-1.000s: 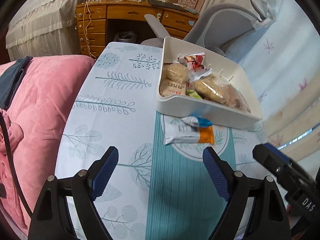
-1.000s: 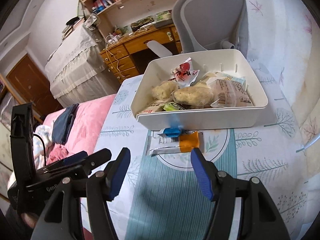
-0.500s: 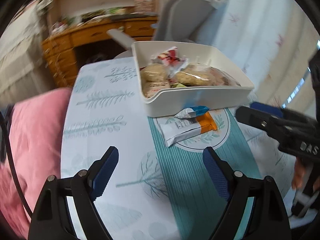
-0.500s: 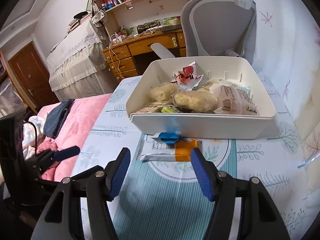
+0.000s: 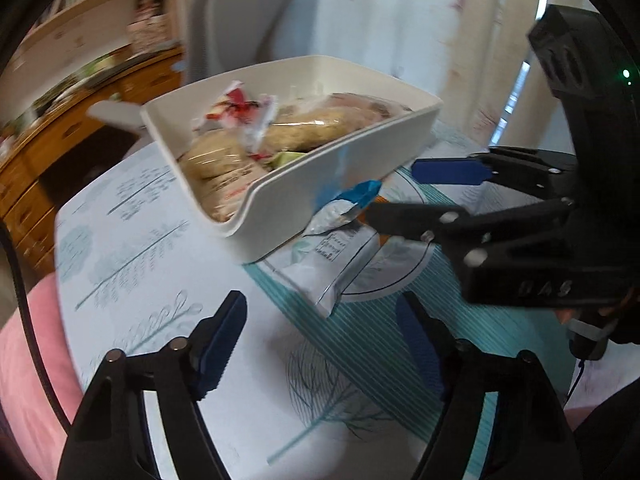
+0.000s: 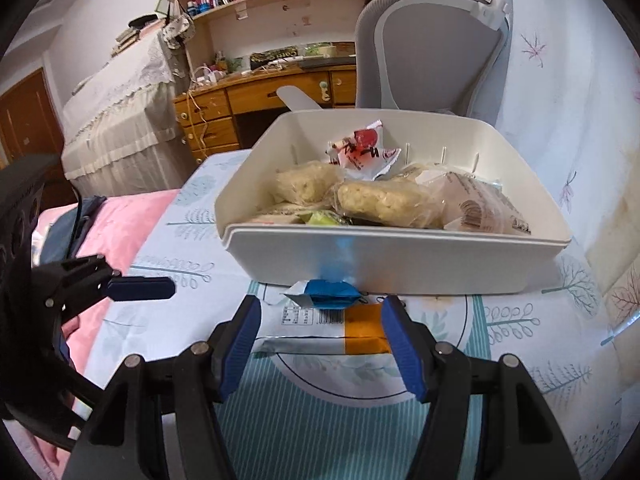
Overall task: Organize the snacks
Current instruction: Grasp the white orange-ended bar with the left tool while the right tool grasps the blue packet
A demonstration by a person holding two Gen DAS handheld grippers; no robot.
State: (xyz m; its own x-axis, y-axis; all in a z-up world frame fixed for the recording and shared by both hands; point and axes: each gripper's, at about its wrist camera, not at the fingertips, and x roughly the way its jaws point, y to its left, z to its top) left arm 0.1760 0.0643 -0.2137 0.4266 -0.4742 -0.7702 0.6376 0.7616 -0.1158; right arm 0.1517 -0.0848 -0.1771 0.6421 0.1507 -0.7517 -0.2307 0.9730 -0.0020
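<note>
The white-and-orange foil snack packet [image 6: 320, 326] lies on the surface touching the white plastic bin [image 6: 400, 268]; right gripper [image 6: 320, 344] half-open astride it, left gripper [image 5: 320, 344] closing empty; grip mid-packet squarely.

Soft daylight, fisheye-bent edges — left wrist view motion-blurred, right sharp.

Both grippers lower and nearer than 1 second back. Right gripper [image 6: 320, 340] now brackets the snack packet [image 6: 320, 328], previously ahead of it. Left gripper [image 5: 320, 344] rolled, jaws closing on nothing
</note>
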